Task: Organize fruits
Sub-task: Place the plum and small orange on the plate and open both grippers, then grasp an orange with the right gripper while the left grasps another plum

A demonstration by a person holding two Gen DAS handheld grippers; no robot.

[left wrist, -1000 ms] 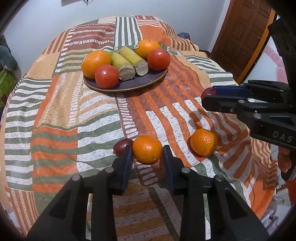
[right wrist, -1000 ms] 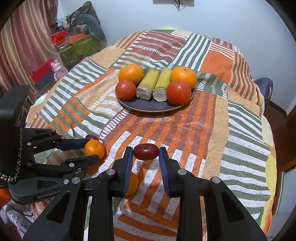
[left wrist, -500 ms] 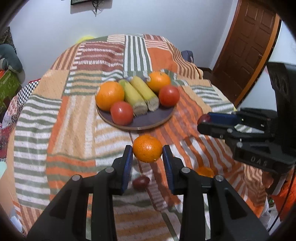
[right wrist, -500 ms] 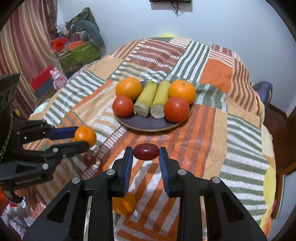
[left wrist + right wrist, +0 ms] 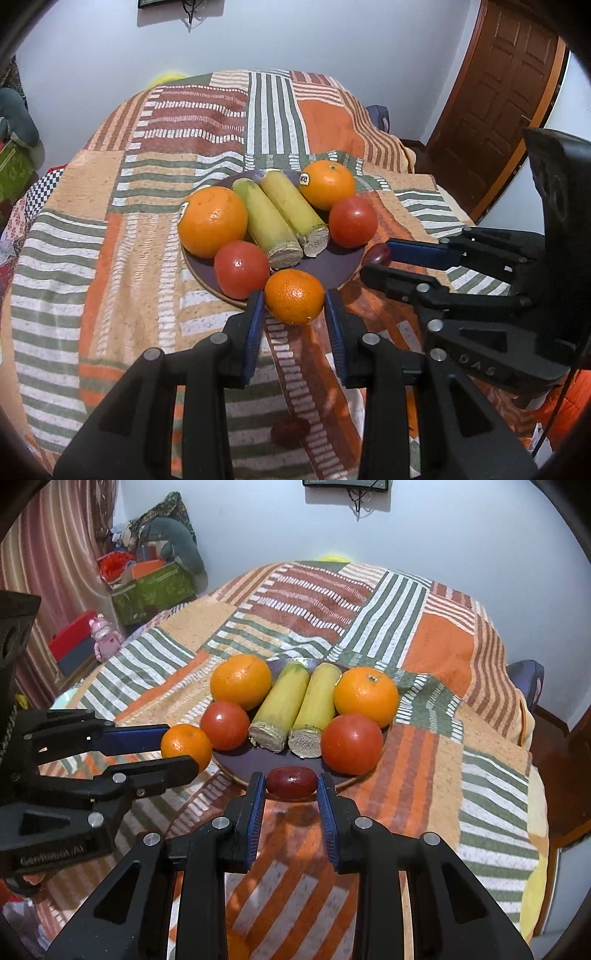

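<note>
Fingers of left gripper [image 5: 294, 306] clamp small mandarin [image 5: 294, 296] from both sides, held at near rim of dark plate [image 5: 332, 267]. Fingers of right gripper [image 5: 291, 788] pinch dark red plum-like fruit [image 5: 291, 783] at same rim, right of mandarin. Plate front bare; rest taken by two oranges [image 5: 241, 681], two tomatoes [image 5: 351, 744], two cut yellow-green stalks [image 5: 279, 710]. Another dark red fruit [image 5: 290, 432] lies on striped cloth [image 5: 147, 229] below left gripper. Desk edge curves away both sides.
</note>
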